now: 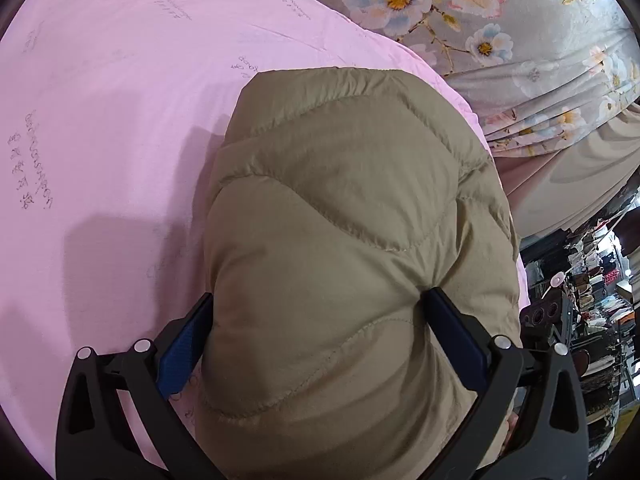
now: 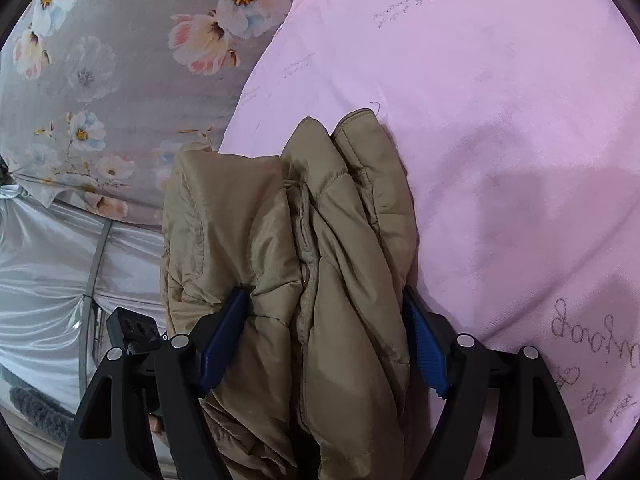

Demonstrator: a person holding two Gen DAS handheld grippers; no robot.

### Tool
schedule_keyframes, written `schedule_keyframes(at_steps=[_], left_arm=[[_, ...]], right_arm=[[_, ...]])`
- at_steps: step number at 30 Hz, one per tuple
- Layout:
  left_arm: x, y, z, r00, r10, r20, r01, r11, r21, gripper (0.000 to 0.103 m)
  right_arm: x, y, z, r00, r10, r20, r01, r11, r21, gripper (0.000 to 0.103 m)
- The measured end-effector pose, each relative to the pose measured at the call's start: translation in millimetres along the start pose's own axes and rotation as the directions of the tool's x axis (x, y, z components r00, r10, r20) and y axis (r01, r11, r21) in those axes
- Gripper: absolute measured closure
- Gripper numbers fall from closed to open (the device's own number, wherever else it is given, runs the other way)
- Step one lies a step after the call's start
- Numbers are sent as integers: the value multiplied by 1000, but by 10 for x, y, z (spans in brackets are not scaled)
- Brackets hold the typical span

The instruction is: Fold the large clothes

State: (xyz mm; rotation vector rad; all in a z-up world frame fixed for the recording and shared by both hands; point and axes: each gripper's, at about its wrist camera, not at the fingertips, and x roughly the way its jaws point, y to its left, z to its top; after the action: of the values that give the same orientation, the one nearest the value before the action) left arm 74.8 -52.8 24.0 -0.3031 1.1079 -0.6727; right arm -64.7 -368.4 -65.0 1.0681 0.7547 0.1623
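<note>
A tan quilted puffer jacket [image 1: 340, 160] lies folded in a thick bundle on the pink quilt [image 1: 120, 100]. My left gripper [image 1: 320, 294] straddles one end with its jaws spread very wide. The padding bulges between the blue pads [image 1: 184, 344] and brushes them. In the right wrist view the jacket [image 2: 340, 200] shows its layered folds and shiny lining. My right gripper [image 2: 324, 290] clasps that end, and its left pad [image 2: 224, 332] dents the fabric into creases. Both grippers point downward at the bed.
A grey floral sheet [image 1: 500, 20] [image 2: 100, 80] borders the pink quilt [image 2: 500, 120]. Silvery satin fabric [image 2: 40, 260] hangs off the bed's side. Cluttered shelves [image 1: 580, 300] stand beyond the bed edge. A black box with round holes [image 2: 132, 328] sits beside my right gripper.
</note>
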Motion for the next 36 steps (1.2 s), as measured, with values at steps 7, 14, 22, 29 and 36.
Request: schedule_keyframes(at_steps=[7,14,22,29,36], left_arm=[[0,33,-59,999,-17,46,17,1000,9,5],[-169,-132,-146,993,-9,114,-1,996,87,17],[-723,-579,-3,960,-53,274,-23,964,266,37],[-1134,-817,387,912,-72,404,-82,933,351,37],[-1454,-831,841,843,-91,530,-133,919,370,37]], right_arm=[[72,108,-63,1000,-19,23,21,998,-66,31],[1,349,-70,999,-6,41,13,986,-166,68],[-167,886,-67,986,-25,168,79,941,-328,78],[-175,1485,251,966,37,258,88,885,-457,79],[4,2078,595,948,116,296,71,830,-553,79]])
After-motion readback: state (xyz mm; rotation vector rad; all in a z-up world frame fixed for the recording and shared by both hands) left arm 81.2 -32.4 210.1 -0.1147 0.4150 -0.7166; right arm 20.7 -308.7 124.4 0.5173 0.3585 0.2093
